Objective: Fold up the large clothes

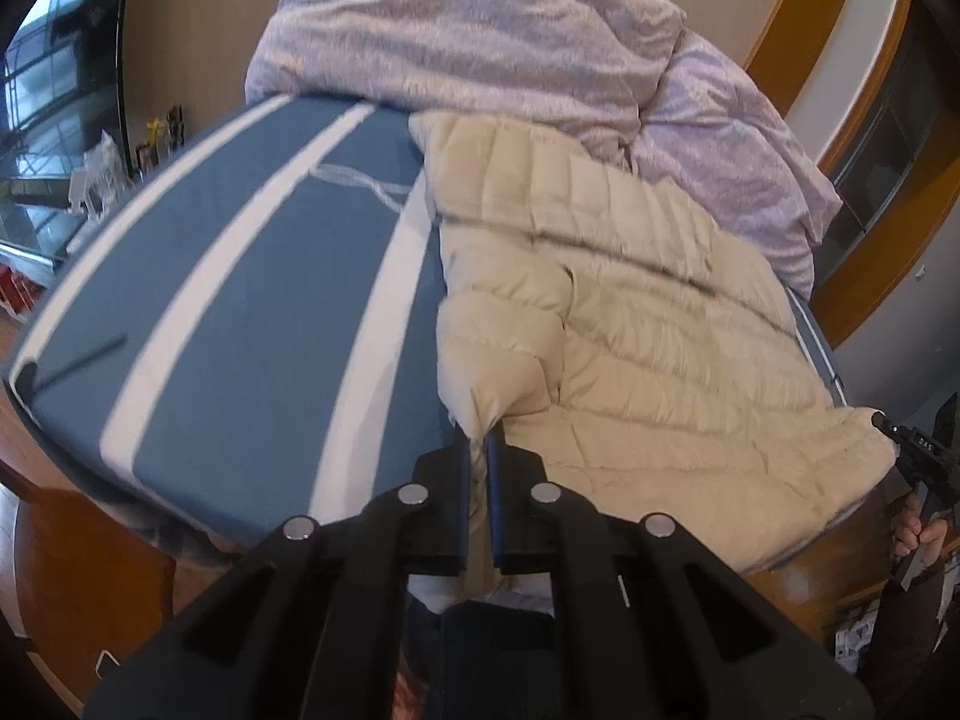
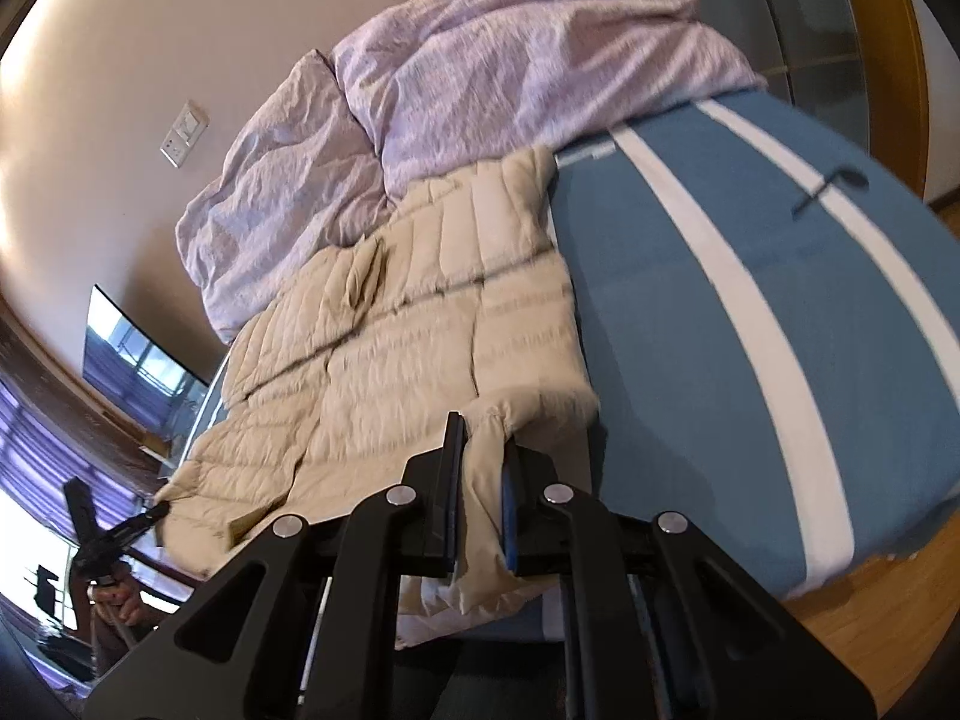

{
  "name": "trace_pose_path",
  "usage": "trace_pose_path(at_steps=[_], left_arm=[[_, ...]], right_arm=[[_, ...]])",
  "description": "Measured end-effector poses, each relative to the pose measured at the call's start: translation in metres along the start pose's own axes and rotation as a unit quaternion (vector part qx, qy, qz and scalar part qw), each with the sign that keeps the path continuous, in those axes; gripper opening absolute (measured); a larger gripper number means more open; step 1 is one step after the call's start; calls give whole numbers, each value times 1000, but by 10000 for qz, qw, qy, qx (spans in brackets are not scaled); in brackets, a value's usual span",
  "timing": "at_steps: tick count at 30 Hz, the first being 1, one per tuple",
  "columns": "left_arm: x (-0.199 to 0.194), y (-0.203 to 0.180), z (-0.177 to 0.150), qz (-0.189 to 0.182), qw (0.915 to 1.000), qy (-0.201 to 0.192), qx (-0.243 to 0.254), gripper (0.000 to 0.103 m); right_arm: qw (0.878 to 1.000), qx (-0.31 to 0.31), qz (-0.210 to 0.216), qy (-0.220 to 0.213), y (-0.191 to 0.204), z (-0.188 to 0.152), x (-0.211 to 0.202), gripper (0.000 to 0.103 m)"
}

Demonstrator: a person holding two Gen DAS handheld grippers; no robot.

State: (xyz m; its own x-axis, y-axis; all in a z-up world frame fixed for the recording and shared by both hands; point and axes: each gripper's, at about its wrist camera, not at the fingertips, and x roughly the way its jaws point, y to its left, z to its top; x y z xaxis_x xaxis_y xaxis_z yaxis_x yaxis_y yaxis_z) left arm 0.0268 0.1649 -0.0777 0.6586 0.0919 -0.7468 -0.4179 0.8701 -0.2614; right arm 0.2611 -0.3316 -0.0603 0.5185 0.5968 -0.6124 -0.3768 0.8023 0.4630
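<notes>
A cream quilted down jacket (image 1: 630, 312) lies spread on a bed with a blue and white striped sheet (image 1: 240, 300). My left gripper (image 1: 478, 438) is shut on a sleeve or corner of the jacket at the bed's near edge. The other gripper (image 1: 900, 438) shows at the right edge of this view, pinching the jacket's far corner. In the right wrist view my right gripper (image 2: 485, 438) is shut on the jacket's (image 2: 390, 360) near edge on the striped sheet (image 2: 750, 330), and the other gripper (image 2: 150, 513) holds the corner at lower left.
A crumpled lilac duvet (image 1: 480, 42) (image 2: 480, 60) is heaped at the head of the bed behind the jacket. A wooden bed frame (image 1: 90, 570) edges the mattress. A wall switch (image 2: 183, 133) and a window (image 2: 138, 360) show to the left.
</notes>
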Motion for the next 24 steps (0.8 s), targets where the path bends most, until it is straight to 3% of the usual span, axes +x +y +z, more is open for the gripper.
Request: trace_pose_path(at_steps=[6,12,18,24], left_arm=[[-8,-10,47,-19,9988,-472,-81,5],[5,-25,100,107,9974,-707,-26,5],[39,-41,165,437,9951,-889,-25,5],[100,-35,212,653,9943,-771,-350,5]], right_arm=[[9985,-397,-182,-319,24,39,13,11],[9956,-562,-382,-641,38,88,39,11],[9912,-506,-765,-955,49,142,79,11],[9856,-606,-1104,-1126,55,181,133,11]])
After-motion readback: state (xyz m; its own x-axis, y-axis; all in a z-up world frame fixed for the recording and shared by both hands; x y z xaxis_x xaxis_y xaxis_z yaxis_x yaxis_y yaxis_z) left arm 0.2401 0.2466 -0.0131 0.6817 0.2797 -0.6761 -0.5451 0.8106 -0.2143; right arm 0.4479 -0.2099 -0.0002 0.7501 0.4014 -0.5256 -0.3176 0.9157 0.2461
